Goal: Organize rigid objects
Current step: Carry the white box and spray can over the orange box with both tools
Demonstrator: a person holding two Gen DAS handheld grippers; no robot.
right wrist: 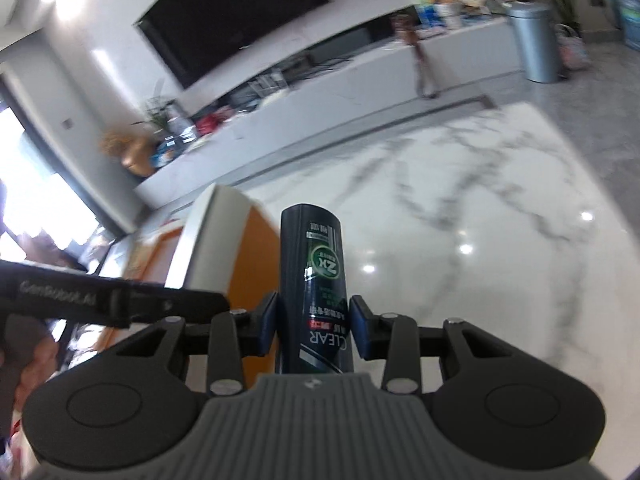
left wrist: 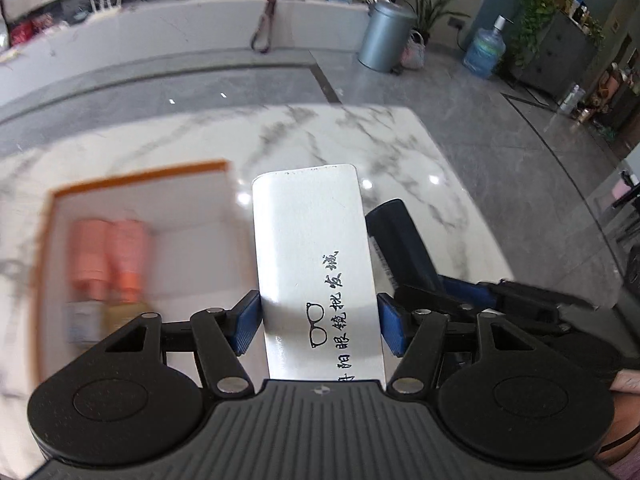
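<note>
White marble with grey veins covers the desk (left wrist: pixel 360 136), and beyond it a grey tiled floor, a long low cabinet, a dark wall screen and a metal bin (left wrist: pixel 384 36) are seen. An orange-rimmed tray (left wrist: pixel 132 174) is set on the desk, blurred in the left wrist view, with two pink containers (left wrist: pixel 108 256) lying inside it. The left tool (left wrist: pixel 318 320) is pinched on a white glasses case (left wrist: pixel 308 240), its blue pads pressed against the two long sides; the case is held clear of the desk, its long axis running straight forward along the fingers, and the tray lies ahead and to the left of it. A plain white face, rounded corners, a printed spectacles drawing and a line of black characters are shown by the case. The right tool (right wrist: pixel 314 330) is clamped on a dark blue bottle (right wrist: pixel 316 280), which is also held off the desk with its long axis pointing forward; an inverted CLEAR label with a green badge is read on it. From the right wrist view the tray's orange wall (right wrist: pixel 248 264) is seen just left of the bottle, with the left tool's body between. The left tool is judged the nearer to the tray, so its case could be lowered there first.
</note>
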